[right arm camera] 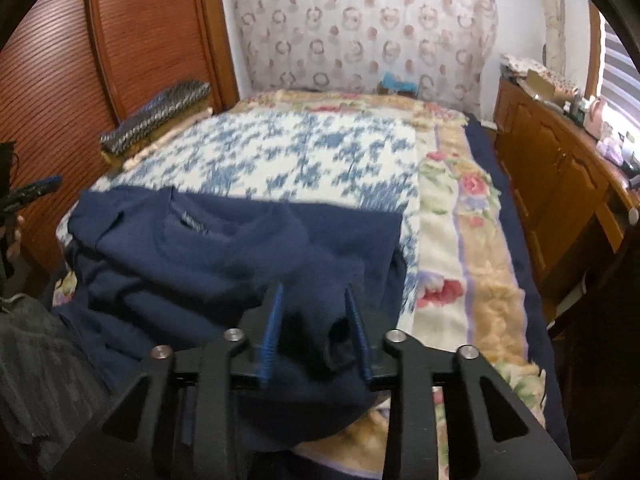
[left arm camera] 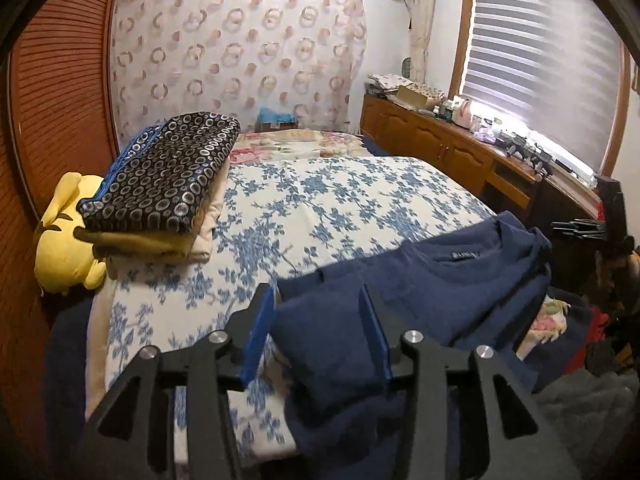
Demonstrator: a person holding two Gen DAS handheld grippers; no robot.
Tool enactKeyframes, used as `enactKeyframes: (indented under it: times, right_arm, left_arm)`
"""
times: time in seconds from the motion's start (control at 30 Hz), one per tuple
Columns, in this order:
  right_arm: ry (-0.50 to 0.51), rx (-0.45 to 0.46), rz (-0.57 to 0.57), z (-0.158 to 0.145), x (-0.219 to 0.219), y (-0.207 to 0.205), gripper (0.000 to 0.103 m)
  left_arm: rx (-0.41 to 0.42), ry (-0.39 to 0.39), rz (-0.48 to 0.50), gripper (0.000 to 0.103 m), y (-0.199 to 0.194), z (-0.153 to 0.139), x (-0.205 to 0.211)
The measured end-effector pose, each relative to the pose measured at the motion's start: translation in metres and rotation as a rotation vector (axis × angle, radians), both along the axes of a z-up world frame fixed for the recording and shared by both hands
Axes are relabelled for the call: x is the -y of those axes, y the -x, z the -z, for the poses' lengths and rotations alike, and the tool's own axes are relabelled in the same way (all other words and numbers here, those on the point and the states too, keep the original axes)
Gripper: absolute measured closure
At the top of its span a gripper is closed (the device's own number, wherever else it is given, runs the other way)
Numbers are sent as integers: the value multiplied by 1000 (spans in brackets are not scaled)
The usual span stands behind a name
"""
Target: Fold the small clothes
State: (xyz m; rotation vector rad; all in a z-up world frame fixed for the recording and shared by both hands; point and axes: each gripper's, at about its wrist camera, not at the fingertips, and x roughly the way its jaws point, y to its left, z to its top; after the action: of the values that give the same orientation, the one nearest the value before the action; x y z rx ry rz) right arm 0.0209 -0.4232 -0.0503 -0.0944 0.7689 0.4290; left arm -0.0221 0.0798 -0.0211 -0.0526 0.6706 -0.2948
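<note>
Nearest in the left wrist view, the left gripper point(left arm camera: 318, 320) stands with its blue pads apart, a fold of the navy sweatshirt point(left arm camera: 440, 292) lying between them but not pinched. In the right wrist view the right gripper point(right arm camera: 316, 324) is likewise parted over a bunched lower edge of the same garment, the pads clear of the cloth as far as the blur allows. The sweatshirt lies at the near end of the bed, collar and label toward the far side, spread across the blue floral sheet point(left arm camera: 320, 200) and touching the rose-patterned blanket point(right arm camera: 472, 240) on its right. It reads as a fold just set down and released. To do this step well, both grippers should lift clear without dragging the fabric, then the folded edge should be checked for evenness and the bunching near the right gripper smoothed flat before another fold. Farther off on the left, a stack of folded bedding point(left arm camera: 164, 184) sits beside a yellow plush toy point(left arm camera: 66, 236); beyond, a patterned curtain point(left arm camera: 240, 52) hangs at the far wall.
</note>
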Motion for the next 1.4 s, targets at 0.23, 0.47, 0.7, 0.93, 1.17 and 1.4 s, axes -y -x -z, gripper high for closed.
enactKeyframes:
  times: [0.23,0.47,0.7,0.93,1.17,1.4]
  right_arm:
    - [32,45,13,-3,-6,-20,54]
    - [45,30,52,14,-10,-59,52]
    - [55,-4,93,31,-5,-98,52]
    - [43,-52,125,47,6,-109,51]
    - [43,-74,115,53,8,-110,47]
    - [30,-92,104,57,6,-115,46]
  left_arm:
    - [-75,-13,33,46,-50,25,8]
    - [-154,-35,-35,46,-93,49,-4]
    - [-224,12,-31,46,-101,66,-12]
    - [-248,37,-14,46,-87,77,-7]
    - [-244,39,2,46,-84,80,4]
    - [-235,36,14,47,-84,80,10]
